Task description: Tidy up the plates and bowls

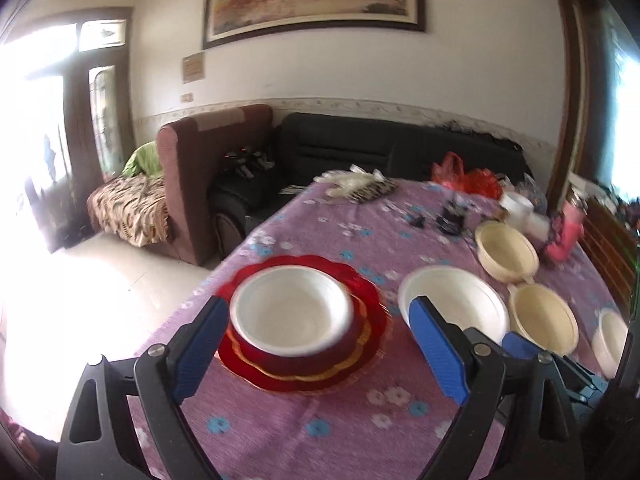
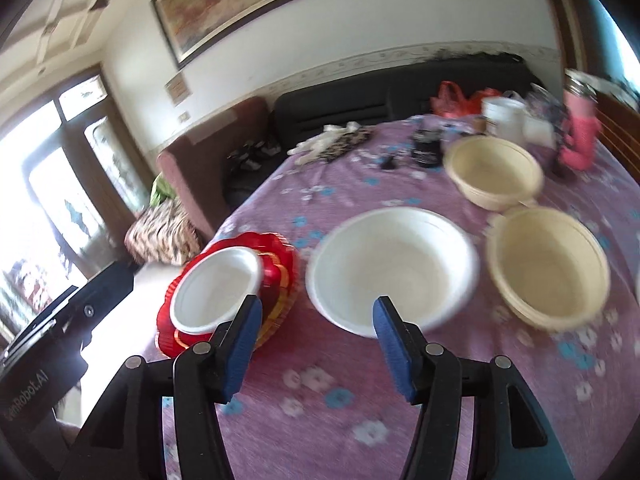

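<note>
A white bowl (image 1: 291,309) sits on a stack of red plates (image 1: 372,312) near the table's left edge; the bowl (image 2: 216,290) and the plates (image 2: 280,256) also show in the right wrist view. My left gripper (image 1: 320,320) is open and empty, its fingers either side of that bowl, a little short of it. A second white bowl (image 2: 390,266) stands to the right; it also shows in the left wrist view (image 1: 460,300). My right gripper (image 2: 316,320) is open and empty just before it. Two cream bowls (image 2: 548,266) (image 2: 494,170) stand further right.
The table has a purple flowered cloth (image 2: 320,400). At its far end lie white gloves (image 2: 328,140), dark small items (image 2: 426,146), a white tub (image 2: 504,116), a pink bottle (image 2: 580,132) and red bags (image 2: 460,100). Sofas (image 1: 360,148) stand behind.
</note>
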The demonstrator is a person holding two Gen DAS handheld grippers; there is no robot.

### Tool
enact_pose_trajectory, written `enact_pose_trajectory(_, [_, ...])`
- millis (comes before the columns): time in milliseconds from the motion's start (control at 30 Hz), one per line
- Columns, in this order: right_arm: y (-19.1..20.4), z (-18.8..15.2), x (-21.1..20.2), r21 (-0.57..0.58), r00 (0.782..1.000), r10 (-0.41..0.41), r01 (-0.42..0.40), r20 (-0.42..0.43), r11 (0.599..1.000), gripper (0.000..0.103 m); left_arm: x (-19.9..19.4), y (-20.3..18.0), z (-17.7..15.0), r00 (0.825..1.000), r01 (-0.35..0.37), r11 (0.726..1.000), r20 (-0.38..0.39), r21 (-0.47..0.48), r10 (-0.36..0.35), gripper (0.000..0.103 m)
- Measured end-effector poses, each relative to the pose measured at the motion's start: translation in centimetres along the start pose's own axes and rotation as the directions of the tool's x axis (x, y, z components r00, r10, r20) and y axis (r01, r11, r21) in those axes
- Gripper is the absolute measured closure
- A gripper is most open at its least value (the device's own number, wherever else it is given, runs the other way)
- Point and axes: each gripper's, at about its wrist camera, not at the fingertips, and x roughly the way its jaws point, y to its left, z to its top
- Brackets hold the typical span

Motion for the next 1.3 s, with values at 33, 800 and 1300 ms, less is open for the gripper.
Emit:
enact_pose_trajectory(33, [-0.8, -0.2, -0.4, 0.019, 1.000, -0.005, 0.005, 0.004, 1.000, 0.040, -0.1, -0.7, -0.2, 1.000, 0.008, 1.000, -0.006, 0.011, -0.008, 0.012])
enact_pose_trajectory(800, [-19.0, -0.9, -8.5, 0.307, 0.973, -0.213, 0.177, 0.088, 0.935, 0.041, 3.4, -9.0, -2.6, 0.975, 0.152, 0.986, -0.171, 0.067, -0.139, 0.012])
enact_pose_trajectory(1300, [-21.3, -0.8, -8.7, 0.370, 0.976, -0.193, 0.143, 0.099, 0.918, 0.041, 4.9, -3.4, -0.4, 0.954, 0.215, 0.948, -0.157, -0.236, -0.255, 0.012])
